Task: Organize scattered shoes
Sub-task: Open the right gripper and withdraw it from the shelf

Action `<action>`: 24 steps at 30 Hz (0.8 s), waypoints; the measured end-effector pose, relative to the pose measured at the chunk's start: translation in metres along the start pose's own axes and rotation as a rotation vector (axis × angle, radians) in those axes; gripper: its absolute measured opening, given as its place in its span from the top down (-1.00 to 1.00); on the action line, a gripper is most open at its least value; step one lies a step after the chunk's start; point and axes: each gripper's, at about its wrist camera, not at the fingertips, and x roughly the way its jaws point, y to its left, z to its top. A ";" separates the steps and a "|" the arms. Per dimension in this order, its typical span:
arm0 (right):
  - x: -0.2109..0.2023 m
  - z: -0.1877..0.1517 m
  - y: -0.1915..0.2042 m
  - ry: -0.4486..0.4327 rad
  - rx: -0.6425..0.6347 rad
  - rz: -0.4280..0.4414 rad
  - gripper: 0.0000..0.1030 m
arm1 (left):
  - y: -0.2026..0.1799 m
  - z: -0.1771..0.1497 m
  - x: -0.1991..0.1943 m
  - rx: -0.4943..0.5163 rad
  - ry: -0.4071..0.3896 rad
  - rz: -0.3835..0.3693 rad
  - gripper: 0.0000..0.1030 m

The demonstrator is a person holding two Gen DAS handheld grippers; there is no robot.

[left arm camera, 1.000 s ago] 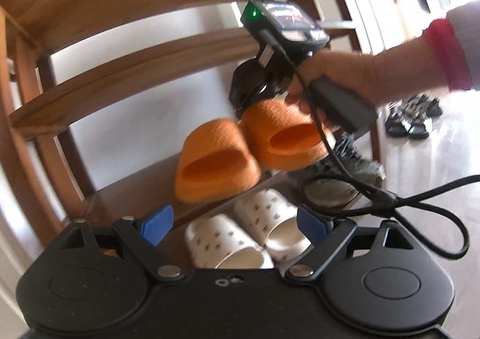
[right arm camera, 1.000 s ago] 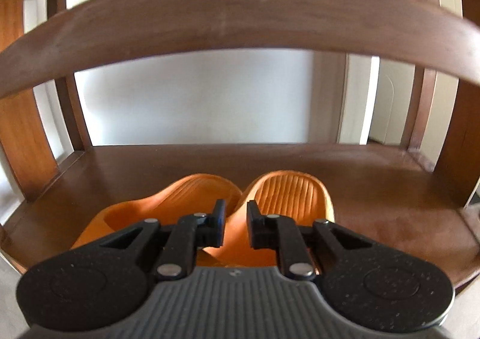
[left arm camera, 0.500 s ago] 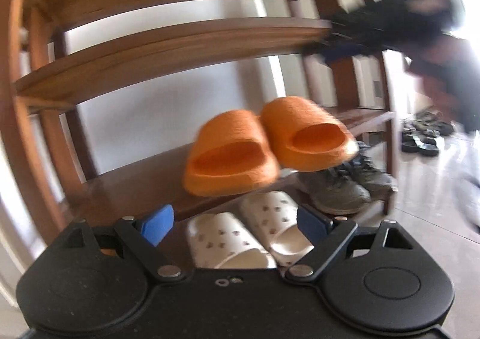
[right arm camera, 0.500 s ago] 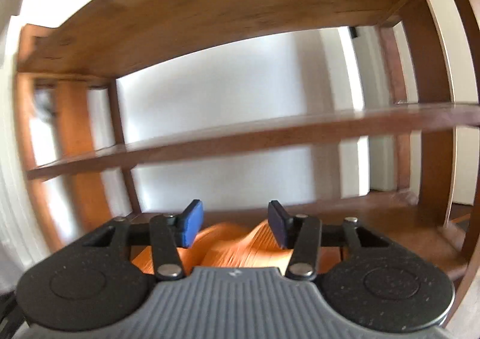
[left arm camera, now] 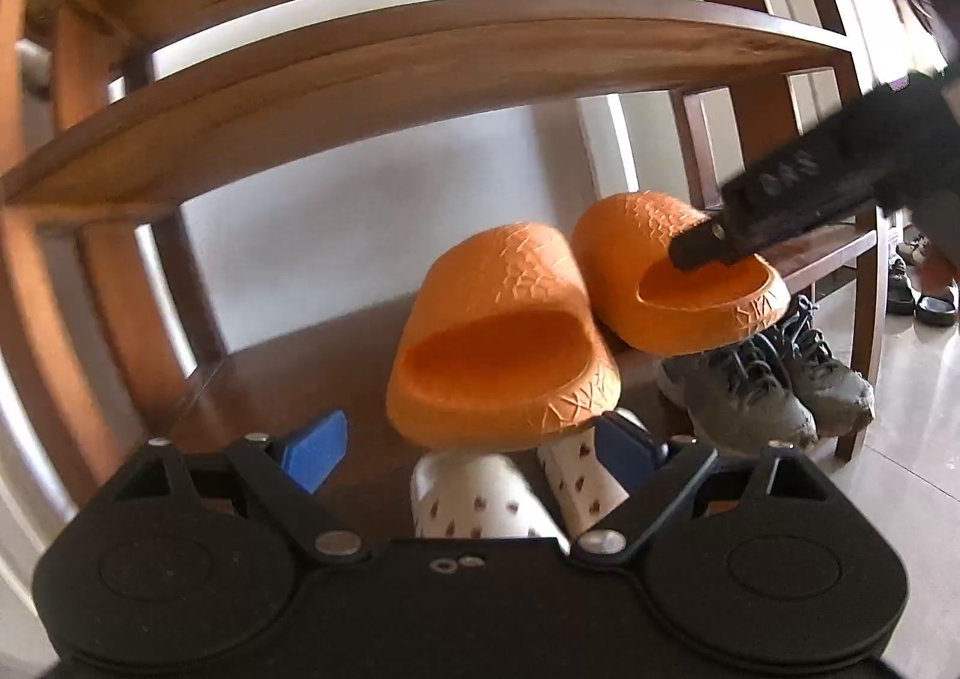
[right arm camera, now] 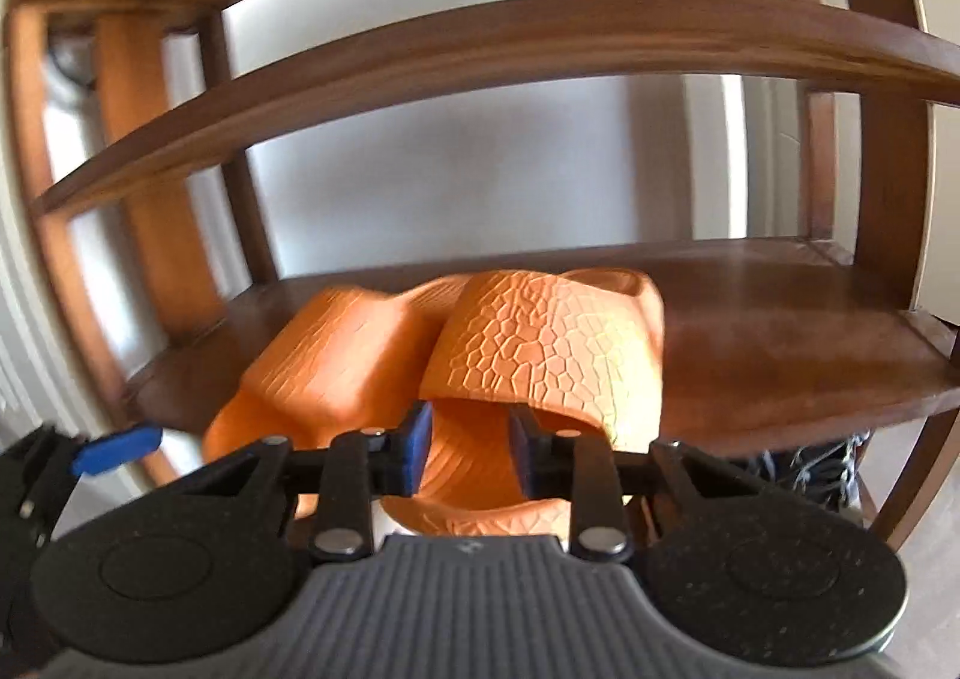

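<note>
Currently both orange slippers (left arm camera: 504, 343) sit paired on the rack shelf (right arm camera: 780, 343), heels overhanging; right gripper (right arm camera: 468, 454) half-open over one heel, left gripper (left arm camera: 474, 442) wide and empty, so either nudging deeper or backing off.

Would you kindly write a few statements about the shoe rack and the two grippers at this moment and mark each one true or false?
1. Both orange slippers sit on the same rack shelf. True.
2. The left gripper is shut on a slipper. False: its blue pads stand wide apart, holding nothing.
3. The white slippers are on a lower level than the orange pair. True.
4. The right gripper is far from the slippers. False: its fingers reach into the heel end of the right-hand orange slipper, jaws still parted.
5. The grey sneakers sit on the top shelf. False: they are low down, below the orange pair's shelf.
</note>
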 end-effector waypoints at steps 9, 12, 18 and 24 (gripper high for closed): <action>-0.016 -0.024 -0.013 -0.025 0.120 -0.030 0.13 | -0.004 0.021 0.025 -0.134 -0.027 0.052 -0.74; -0.035 -0.050 -0.005 -0.029 0.140 -0.012 -0.12 | 0.006 0.002 -0.005 -0.172 -0.021 -0.028 -0.74; -0.057 -0.114 0.020 0.023 0.153 -0.041 -0.64 | 0.010 -0.058 -0.024 -0.141 0.141 -0.011 -0.75; -0.043 -0.178 0.039 0.154 0.295 -0.171 -0.67 | 0.021 -0.106 -0.049 -0.186 0.229 0.081 -0.75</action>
